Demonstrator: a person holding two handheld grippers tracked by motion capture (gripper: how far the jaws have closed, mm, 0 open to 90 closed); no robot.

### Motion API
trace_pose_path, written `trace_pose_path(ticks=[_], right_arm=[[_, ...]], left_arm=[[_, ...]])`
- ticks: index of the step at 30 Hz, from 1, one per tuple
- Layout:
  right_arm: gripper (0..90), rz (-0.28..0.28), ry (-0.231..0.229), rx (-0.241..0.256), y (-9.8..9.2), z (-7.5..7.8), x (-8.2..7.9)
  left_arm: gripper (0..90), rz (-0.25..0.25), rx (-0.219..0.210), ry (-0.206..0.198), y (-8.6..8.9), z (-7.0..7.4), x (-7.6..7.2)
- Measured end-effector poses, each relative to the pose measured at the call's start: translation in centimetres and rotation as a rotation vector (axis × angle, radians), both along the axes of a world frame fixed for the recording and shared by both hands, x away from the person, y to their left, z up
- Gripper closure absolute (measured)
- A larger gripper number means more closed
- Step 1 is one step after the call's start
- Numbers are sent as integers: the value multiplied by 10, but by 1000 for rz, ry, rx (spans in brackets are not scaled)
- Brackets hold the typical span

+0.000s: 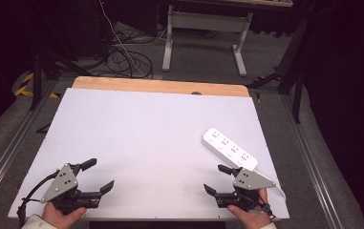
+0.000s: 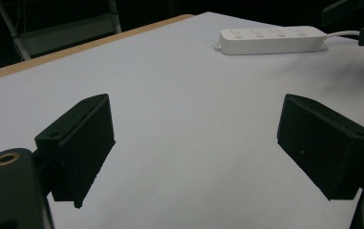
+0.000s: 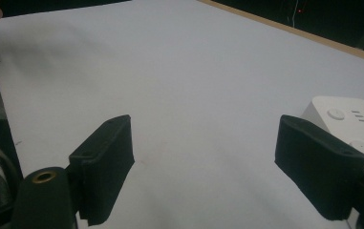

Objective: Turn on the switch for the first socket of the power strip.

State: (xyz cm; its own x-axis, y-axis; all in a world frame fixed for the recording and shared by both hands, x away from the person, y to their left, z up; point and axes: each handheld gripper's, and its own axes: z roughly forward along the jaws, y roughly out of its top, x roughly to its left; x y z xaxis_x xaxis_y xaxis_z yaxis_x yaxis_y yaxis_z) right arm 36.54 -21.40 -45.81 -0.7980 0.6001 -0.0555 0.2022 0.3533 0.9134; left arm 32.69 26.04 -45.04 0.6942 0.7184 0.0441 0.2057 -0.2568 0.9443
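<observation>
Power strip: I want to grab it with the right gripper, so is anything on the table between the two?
Nothing visible. The white power strip lies just beyond the right gripper on the bare white table, with only open surface between them. The gripper's jaws stand apart, holding nothing.

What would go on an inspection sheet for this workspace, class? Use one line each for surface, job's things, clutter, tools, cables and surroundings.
Surface: white board on a table with a wooden far edge; bare apart from one item.
Job's things: white power strip, lying flat near the right edge, nothing plugged in.
Clutter: nothing seen.
Tools: left tool open, holding nothing, at the near left; right tool open, holding nothing, just short of the strip.
Cables: strip's white lead runs off the near right; dark cables lie on the floor beyond.
Surroundings: dark room, grey floor, white desk frame behind.
</observation>
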Motion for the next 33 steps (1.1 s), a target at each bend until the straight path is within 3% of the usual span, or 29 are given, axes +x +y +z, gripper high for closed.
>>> trace_pose_path(ticks=[15, 20, 26, 27, 28, 30, 33], right_arm=[[217, 10, -15, -14, 2, 1, -2], [235, 15, -21, -44, 5, 3, -3], [258, 17, -18, -36, 6, 6, -3], [281, 17, -17, -38, 6, 8, -3], [363, 19, -10, -63, 7, 11, -2], [390, 25, -20, -94, 8, 15, -2], [435, 21, -19, -85, 8, 21, -1]], left_arm=[[134, 8, 27, -17, -2, 1, -3], [138, 4, 36, -13, -3, 1, -3], [139, 5, 36, -11, -3, 1, -3], [139, 6, 37, -13, -3, 2, -3], [143, 7, 37, -13, -3, 2, -3], [148, 11, 43, -22, -3, 2, -3], [148, 9, 42, -19, -3, 2, -2]])
